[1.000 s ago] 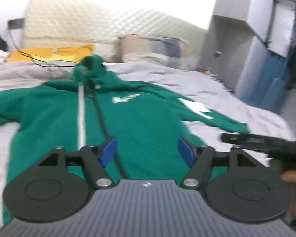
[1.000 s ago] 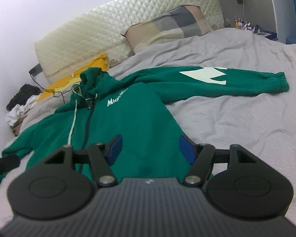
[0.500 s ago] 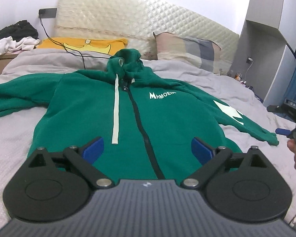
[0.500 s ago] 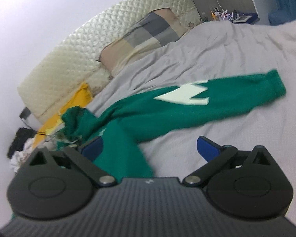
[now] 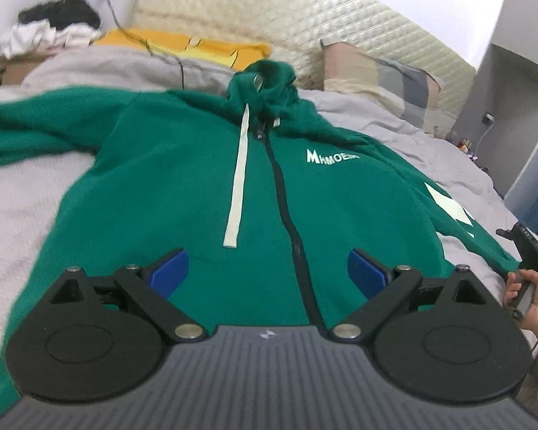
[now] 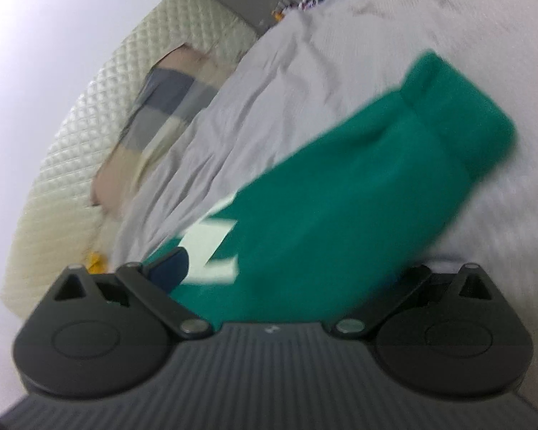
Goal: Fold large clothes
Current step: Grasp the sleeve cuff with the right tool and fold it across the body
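Observation:
A green zip hoodie [image 5: 183, 179] lies front up on the grey bed [image 5: 21, 208], hood toward the headboard and both sleeves spread out. My left gripper [image 5: 268, 273] hovers open over the hoodie's lower front, with the zipper [image 5: 287, 215] running between its blue pads [image 5: 169, 272]. In the blurred right wrist view, my right gripper [image 6: 290, 272] is open and tilted low over the right sleeve [image 6: 340, 215]. The sleeve passes between its jaws, with the cuff [image 6: 459, 114] further ahead. The right pad is hidden by the cloth. My right gripper [image 5: 525, 247] and the hand [image 5: 531, 301] holding it show at the right edge of the left wrist view.
A quilted headboard [image 5: 305, 10] and a patchwork pillow [image 5: 380, 71] stand behind the hood. A yellow cloth [image 5: 183, 41] with a black cable across it lies at the back left, next to a clothes pile [image 5: 50, 28]. A grey cabinet [image 5: 516, 114] stands at the right.
Both grippers' jaws have spread wider. The left gripper came lower and closer over the hoodie's front. The right gripper swept right along the sleeve toward the cuff and rolled.

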A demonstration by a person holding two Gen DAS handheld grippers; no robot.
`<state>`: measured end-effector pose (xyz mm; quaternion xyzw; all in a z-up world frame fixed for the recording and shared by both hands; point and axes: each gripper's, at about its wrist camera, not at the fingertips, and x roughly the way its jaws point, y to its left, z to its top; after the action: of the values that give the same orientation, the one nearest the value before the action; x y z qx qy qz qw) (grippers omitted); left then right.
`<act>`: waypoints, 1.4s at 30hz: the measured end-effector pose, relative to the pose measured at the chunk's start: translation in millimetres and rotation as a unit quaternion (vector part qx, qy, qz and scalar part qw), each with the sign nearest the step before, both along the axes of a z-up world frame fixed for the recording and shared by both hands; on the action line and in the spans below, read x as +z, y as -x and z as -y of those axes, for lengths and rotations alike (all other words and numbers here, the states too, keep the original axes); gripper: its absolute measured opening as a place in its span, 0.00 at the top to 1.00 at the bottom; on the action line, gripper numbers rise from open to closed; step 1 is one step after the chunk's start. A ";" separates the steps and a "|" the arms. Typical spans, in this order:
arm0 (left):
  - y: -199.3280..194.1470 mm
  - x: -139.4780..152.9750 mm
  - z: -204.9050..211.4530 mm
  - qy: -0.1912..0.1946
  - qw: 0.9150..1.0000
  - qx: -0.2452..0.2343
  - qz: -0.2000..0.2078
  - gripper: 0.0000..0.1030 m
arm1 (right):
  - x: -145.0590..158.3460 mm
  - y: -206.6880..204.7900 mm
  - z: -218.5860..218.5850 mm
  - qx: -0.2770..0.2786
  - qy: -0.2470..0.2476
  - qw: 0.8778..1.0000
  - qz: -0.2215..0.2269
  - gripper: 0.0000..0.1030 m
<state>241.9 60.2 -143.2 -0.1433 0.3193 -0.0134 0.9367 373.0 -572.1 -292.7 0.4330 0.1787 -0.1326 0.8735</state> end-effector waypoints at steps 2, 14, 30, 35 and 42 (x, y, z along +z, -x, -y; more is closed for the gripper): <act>-10.3 -6.2 -0.3 0.006 1.000 0.001 -0.008 0.05 | -1.8 -15.1 19.0 -0.029 0.006 1.000 -0.008 0.09; -51.1 -29.1 -11.4 0.019 0.999 0.024 -0.044 0.05 | 42.7 -53.4 89.0 -0.093 0.101 0.990 -0.040 0.90; -67.9 -3.6 -31.7 -0.076 0.997 0.002 -0.012 0.05 | 232.3 -72.9 -15.2 -0.025 0.325 0.944 0.056 0.90; -60.4 3.1 -55.1 -0.087 0.996 0.021 0.008 0.05 | 290.4 -55.6 -133.7 0.044 0.409 0.903 0.124 0.90; -47.9 12.8 -88.3 -0.048 0.997 0.041 0.035 0.05 | 300.1 -8.2 -307.8 0.155 0.493 0.834 0.191 0.90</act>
<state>289.9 148.5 -130.5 -0.1106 0.2800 0.0352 0.9530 381.1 -264.4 7.4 -0.0719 -0.0158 0.0196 0.9971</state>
